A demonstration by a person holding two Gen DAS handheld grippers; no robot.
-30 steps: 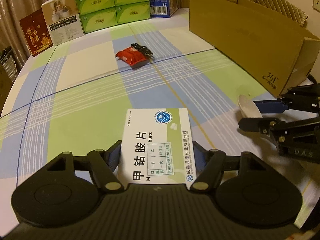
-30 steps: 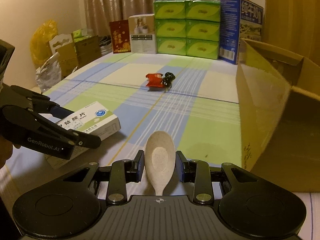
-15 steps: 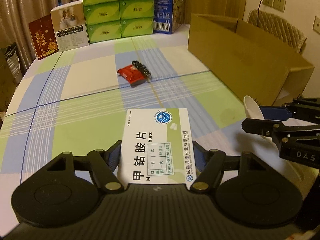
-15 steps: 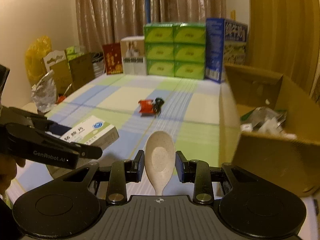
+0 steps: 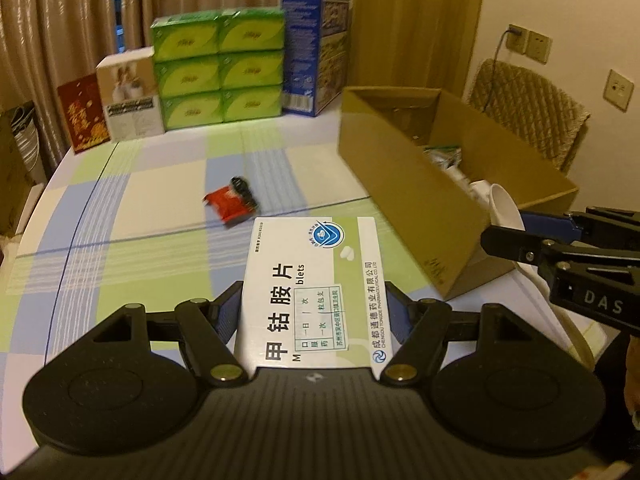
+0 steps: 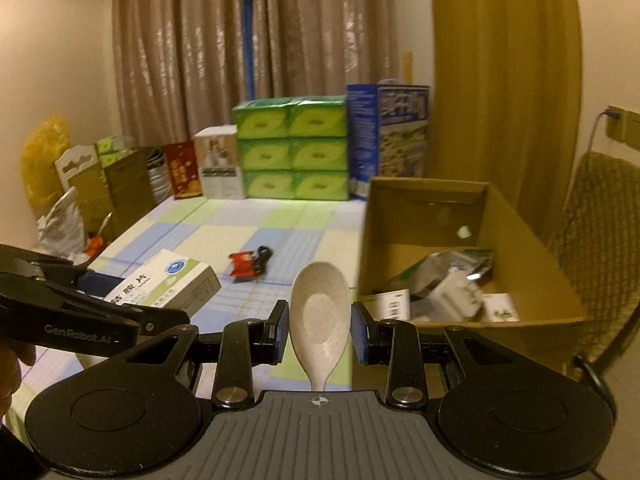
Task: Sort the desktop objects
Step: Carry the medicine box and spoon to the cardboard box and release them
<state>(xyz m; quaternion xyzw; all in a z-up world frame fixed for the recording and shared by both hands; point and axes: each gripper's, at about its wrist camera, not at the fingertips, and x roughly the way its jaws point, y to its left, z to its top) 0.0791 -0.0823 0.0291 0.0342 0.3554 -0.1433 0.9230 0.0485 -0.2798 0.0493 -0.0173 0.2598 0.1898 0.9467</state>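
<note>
My left gripper (image 5: pixel 314 314) is shut on a white and green medicine box (image 5: pixel 316 280), held above the checked tablecloth; the box also shows in the right wrist view (image 6: pixel 168 282). My right gripper (image 6: pixel 320 330) is shut on a beige speckled spoon (image 6: pixel 320 316), bowl forward, held high near the front corner of the open cardboard box (image 6: pixel 532 240). The spoon (image 5: pixel 506 208) shows at the right of the left wrist view. The cardboard box (image 5: pixel 408 184) holds several packets. A red packet (image 5: pixel 228 206) with a black cord lies mid-table.
Stacked green tissue boxes (image 5: pixel 218 68), a blue carton (image 5: pixel 316 52), a white box and a red card stand along the table's far edge. A woven chair (image 5: pixel 528 116) is behind the cardboard box. Bags and cartons (image 6: pixel 80 184) sit left of the table.
Both grippers have risen well above the table with their loads. The inside of the cardboard box has come into view. The red packet and cord have not moved.
</note>
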